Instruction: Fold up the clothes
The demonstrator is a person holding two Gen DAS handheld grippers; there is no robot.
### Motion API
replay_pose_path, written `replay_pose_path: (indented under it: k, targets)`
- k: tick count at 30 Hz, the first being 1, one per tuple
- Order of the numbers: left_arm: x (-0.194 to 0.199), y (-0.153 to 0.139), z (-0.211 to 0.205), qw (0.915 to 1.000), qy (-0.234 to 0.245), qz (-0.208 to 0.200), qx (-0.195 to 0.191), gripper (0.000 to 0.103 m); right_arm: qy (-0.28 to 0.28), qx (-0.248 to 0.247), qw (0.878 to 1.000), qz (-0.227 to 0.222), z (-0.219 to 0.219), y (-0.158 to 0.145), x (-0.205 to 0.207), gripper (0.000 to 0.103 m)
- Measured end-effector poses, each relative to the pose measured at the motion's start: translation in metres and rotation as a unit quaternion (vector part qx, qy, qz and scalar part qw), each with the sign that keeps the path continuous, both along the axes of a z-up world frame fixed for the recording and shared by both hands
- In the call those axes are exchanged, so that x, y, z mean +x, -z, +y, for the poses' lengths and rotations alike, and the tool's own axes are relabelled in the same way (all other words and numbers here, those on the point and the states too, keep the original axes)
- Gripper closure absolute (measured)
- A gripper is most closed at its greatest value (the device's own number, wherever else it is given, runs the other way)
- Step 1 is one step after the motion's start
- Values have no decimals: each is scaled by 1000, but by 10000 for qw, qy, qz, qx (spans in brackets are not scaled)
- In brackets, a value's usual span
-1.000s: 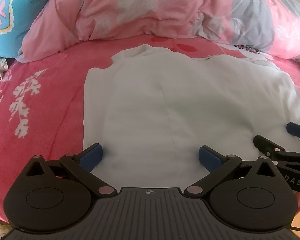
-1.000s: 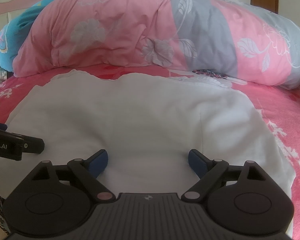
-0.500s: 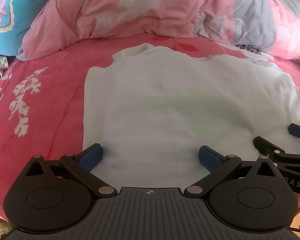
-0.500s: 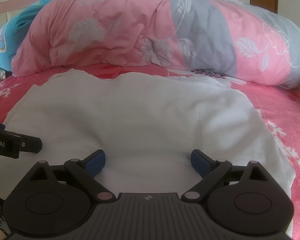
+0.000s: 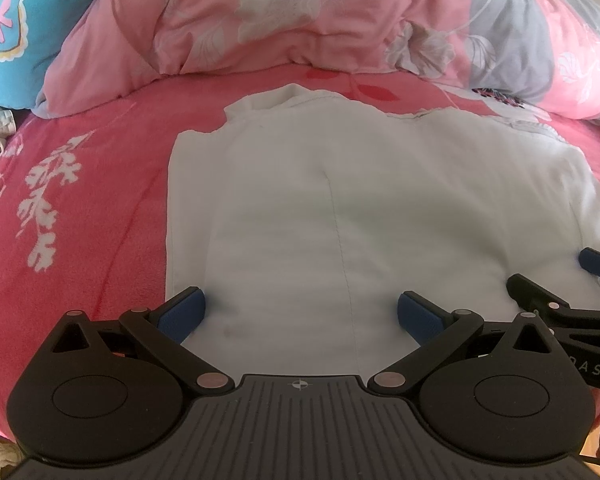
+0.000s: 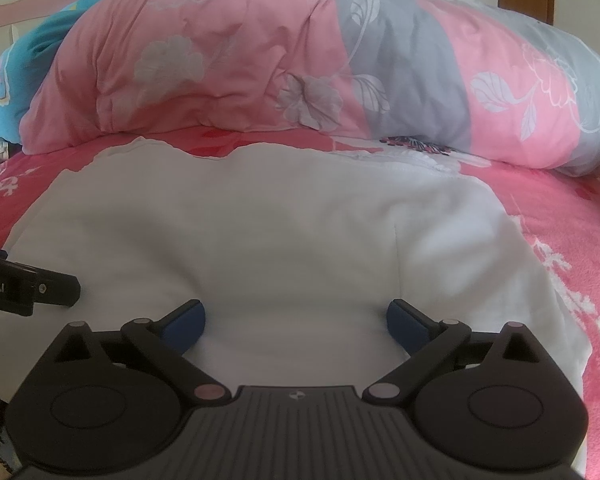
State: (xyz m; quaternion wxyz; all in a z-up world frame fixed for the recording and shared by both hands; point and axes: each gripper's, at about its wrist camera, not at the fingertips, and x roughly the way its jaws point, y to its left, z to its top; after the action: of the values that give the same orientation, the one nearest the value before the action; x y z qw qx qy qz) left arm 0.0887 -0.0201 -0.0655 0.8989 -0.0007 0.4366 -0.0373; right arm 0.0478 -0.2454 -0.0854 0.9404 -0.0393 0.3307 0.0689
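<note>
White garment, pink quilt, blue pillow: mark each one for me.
white garment (image 5: 380, 208), left wrist view, on the flat middle panel
pink quilt (image 6: 220, 80), right wrist view, on its pink left bulge
blue pillow (image 5: 48, 20), left wrist view, on its blue cover

tongs (image 5: 300, 312): black linkage arms | blue pads (image 5: 182, 314) | ribbed grey base | pinkish pivot rivets

White garment (image 6: 284, 232) spread on pink bedsheet (image 6: 572, 248), right tool (image 6: 296, 320) opening above it, nothing gripped

text "ot.ai" | on left gripper (image 6: 28, 290) || text "das" | on right gripper (image 5: 580, 344)
</note>
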Motion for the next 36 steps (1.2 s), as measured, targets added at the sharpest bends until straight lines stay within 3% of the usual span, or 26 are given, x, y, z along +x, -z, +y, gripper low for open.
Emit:
replay_pose_path:
  k: [28,30,33,36]
  targets:
    - [0,1,0,9999,-88,-90,-67,0,-6,14,10000,30,-1,0,1,2]
    - [-8,-4,4,9989,-116,-420,-153,0,-8,18,10000,33,-1,0,2,2]
    - [-35,-16,19,9909,-80,-1226,-551,0,-15,21,10000,48,-2,0,2,2]
    - [-65,-22,39,9834,-27,-1644,-765,0,-24,18,10000,78,-1,-1,3,2]
